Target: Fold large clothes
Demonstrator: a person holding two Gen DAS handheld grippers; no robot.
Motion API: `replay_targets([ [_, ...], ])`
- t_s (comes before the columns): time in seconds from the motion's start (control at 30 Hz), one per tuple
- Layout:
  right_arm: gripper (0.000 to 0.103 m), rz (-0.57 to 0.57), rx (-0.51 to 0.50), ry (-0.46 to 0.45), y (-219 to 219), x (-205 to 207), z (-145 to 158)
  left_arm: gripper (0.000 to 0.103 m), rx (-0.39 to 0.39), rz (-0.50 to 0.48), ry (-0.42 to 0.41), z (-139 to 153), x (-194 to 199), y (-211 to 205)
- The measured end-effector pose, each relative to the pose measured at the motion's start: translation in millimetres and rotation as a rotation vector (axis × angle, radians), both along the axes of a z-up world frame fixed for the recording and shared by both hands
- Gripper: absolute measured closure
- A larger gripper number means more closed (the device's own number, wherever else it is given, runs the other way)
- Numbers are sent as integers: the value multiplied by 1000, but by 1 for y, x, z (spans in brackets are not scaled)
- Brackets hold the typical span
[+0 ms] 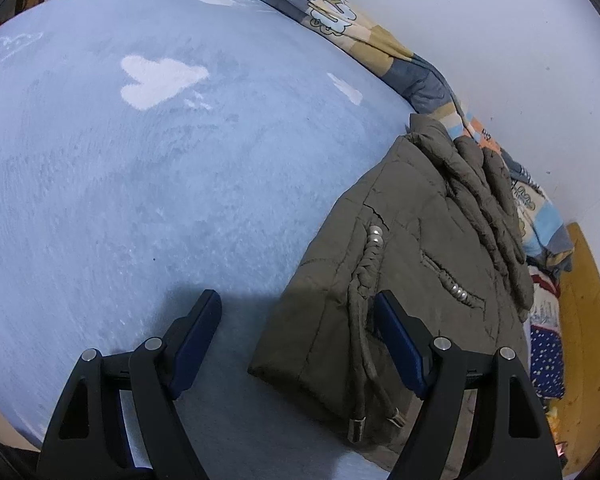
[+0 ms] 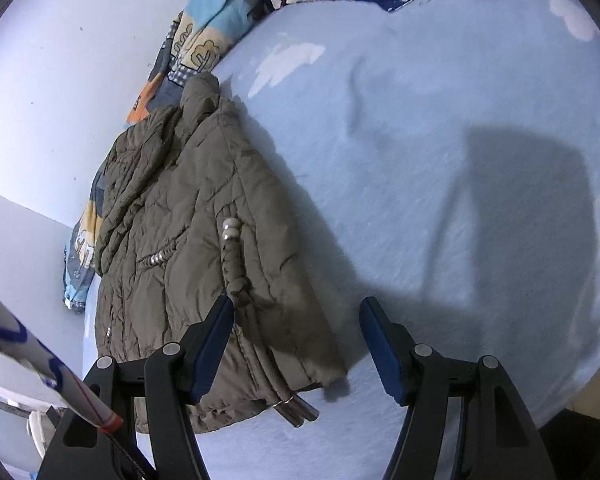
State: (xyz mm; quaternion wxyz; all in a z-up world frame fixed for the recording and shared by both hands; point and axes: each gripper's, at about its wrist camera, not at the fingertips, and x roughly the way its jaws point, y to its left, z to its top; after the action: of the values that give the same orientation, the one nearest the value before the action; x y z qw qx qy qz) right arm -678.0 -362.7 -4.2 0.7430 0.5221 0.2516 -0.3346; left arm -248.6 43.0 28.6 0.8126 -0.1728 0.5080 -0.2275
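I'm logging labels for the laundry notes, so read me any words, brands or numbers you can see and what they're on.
No text can be read.
Patterned quilt: cartoon prints with small marks near the jacket, too blurred to read.
Jacket: no label or brand visible.

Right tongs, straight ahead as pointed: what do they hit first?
Probably the blue bed sheet. The open right tongs straddle the near edge of the folded olive jacket, so its left finger may graze it; depth is unclear.

Your olive-brown quilted jacket (image 1: 404, 248) (image 2: 188, 240) lies folded into a compact rectangle on the light-blue bedsheet (image 1: 140, 184) (image 2: 420, 160), collar toward 12 o'clock, braided drawcords with silver beads trailing toward 6 o'clock.
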Motion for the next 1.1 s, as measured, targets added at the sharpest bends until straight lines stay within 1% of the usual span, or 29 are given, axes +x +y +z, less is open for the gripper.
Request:
replay_targets([
  [0.1, 30, 17, 3, -14, 3, 4, -1, 25, -37, 17, 14, -1, -2, 5],
  [0.17, 30, 22, 15, -21, 4, 6, -3, 25, -55, 56, 21, -1, -2, 13],
  [0.23, 30, 14, 16, -24, 4, 5, -3, 25, -82, 94, 38, -1, -1, 23],
  [0.3, 30, -15, 24, -30, 4, 0, -4, 25, -88, 96, 50, -4, 2, 25],
  [0.4, 31, -25, 25, -27, 5, -1, -4, 25, -37, 58, 26, -4, -1, 12],
  [0.5, 28, -13, 27, -34, 5, 4, -6, 25, -11, 5, 0, -3, -6, -3],
  [0.57, 28, -7, 30, -54, 6, 9, -8, 25, -27, -28, -7, -2, -10, -10],
  [0.6, 28, 8, 36, -71, 6, 12, -9, 28, -41, -51, -8, -2, -13, -15],
  [0.63, 30, 21, 41, -85, 7, 15, -9, 33, -38, -69, -15, -1, -15, -21],
  [0.67, 35, 35, 45, -103, 8, 19, -9, 38, -27, -78, -29, -1, -17, -24],
  [0.7, 43, 50, 50, -123, 10, 22, -10, 54, -10, -87, -43, -1, -19, -28],
  [0.73, 62, 62, 53, -132, 11, 26, -10, 67, 1, -94, -57, 0, -21, -30],
  [0.77, 73, 79, 49, -120, 12, 30, -11, 68, 12, -99, -72, 1, -23, -33],
  [0.83, 80, 91, -3, -72, 14, 33, -5, 74, 62, -120, -131, 8, -30, -40],
  [0.87, 82, 103, -72, -16, 18, 36, 5, 75, 82, -132, -162, 13, -34, -44],
  [0.97, 85, 134, -235, 102, 31, 46, 26, 77, 120, -171, -250, 28, -51, -51],
  [1.03, 87, 134, -287, 138, 35, 45, 34, 77, 139, -193, -289, 35, -59, -54],
  [1.1, 88, 115, -321, 140, 37, 38, 42, 77, 149, -216, -319, 40, -70, -55],
])
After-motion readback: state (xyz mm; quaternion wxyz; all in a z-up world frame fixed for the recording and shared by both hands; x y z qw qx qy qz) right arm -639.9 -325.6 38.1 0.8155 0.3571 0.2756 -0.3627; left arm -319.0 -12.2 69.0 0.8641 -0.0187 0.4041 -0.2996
